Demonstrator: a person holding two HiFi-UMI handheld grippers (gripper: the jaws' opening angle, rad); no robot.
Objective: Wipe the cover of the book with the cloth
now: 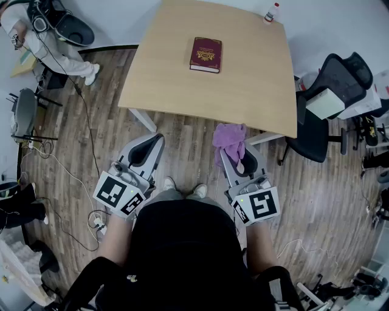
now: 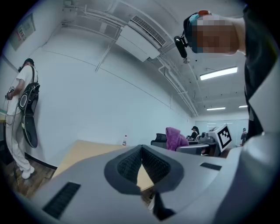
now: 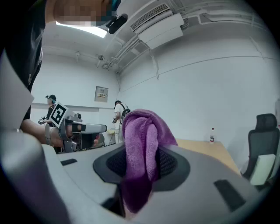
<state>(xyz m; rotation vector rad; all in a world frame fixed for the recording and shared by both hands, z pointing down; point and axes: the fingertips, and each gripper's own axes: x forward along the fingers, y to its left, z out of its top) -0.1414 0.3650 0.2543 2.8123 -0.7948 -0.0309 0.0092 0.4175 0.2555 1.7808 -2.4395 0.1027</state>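
Note:
A dark red book (image 1: 206, 54) with a gold emblem lies flat on the wooden table (image 1: 182, 85), toward its far side. My right gripper (image 1: 231, 149) is shut on a purple cloth (image 1: 230, 141), which bunches over its tips; the same cloth (image 3: 140, 148) fills the jaws in the right gripper view. My left gripper (image 1: 159, 140) is shut with nothing in it, its tips (image 2: 141, 151) meeting in the left gripper view. Both grippers are held low in front of the table's near edge, well short of the book.
A small bottle (image 1: 271, 12) stands at the table's far right corner. A black office chair (image 1: 331, 106) sits right of the table. Cables (image 1: 67, 176) trail over the wooden floor at left, where a person (image 1: 48, 36) stands. My shoes (image 1: 182, 188) show between the grippers.

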